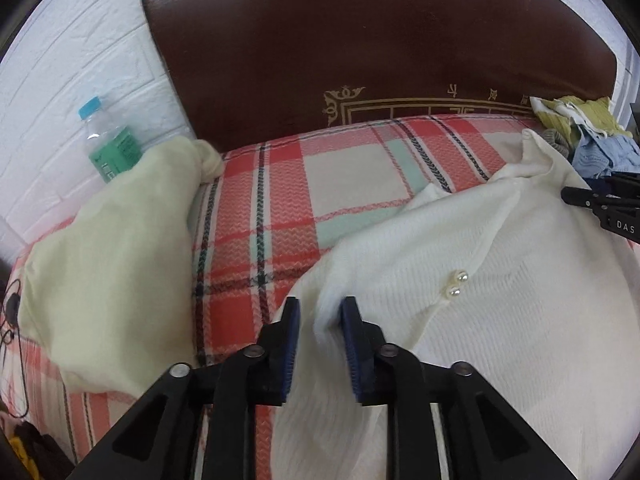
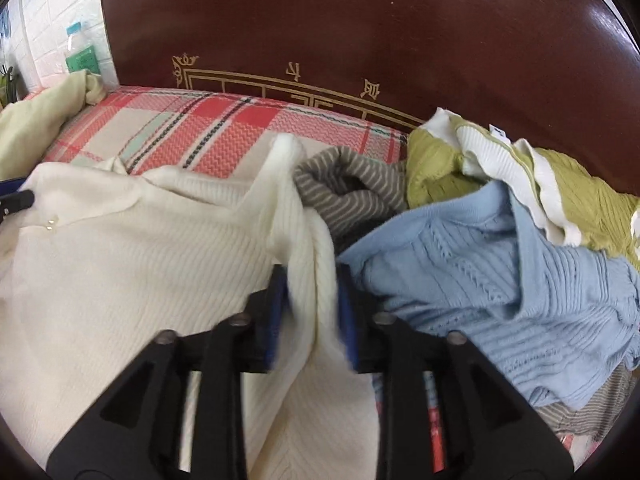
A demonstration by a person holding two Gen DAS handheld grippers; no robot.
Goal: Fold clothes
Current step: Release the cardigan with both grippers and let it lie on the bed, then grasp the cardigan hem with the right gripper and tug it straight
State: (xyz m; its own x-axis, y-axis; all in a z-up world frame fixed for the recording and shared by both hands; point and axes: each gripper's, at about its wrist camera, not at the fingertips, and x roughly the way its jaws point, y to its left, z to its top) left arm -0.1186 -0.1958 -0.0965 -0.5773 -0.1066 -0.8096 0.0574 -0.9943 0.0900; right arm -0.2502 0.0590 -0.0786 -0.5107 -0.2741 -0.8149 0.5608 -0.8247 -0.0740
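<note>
1. Cream ribbed knit, a cardigan (image 1: 500,280) with two pearl buttons (image 1: 458,285), lies spread over the plaid bedcover (image 1: 352,168) in front of the dark wooden headboard (image 1: 360,40).
2. Your left gripper (image 1: 319,316) has a soft edge of that cardigan between its blue pads; a gap shows around the cloth, so the pinch looks loose.
3. Your right gripper (image 2: 311,284) holds a standing ridge of the same knit, its pads narrowed on the fold.
4. At 2 o'clock from the right gripper, the blue sweater (image 2: 500,280), the striped grey piece (image 2: 352,188) and the olive-green top (image 2: 448,168) sit heaped, touching the cardigan's edge.
5. Risk: the loose left pinch may let the knit slip out under tension, and the fold would sag.
6. Risk: the right pads sit just beside the blue sweater, so a lift could drag it along.
7. At 9 o'clock in the left view, the pale yellow cloth (image 1: 112,260) and the bottle (image 1: 108,144) stand well apart.
</note>
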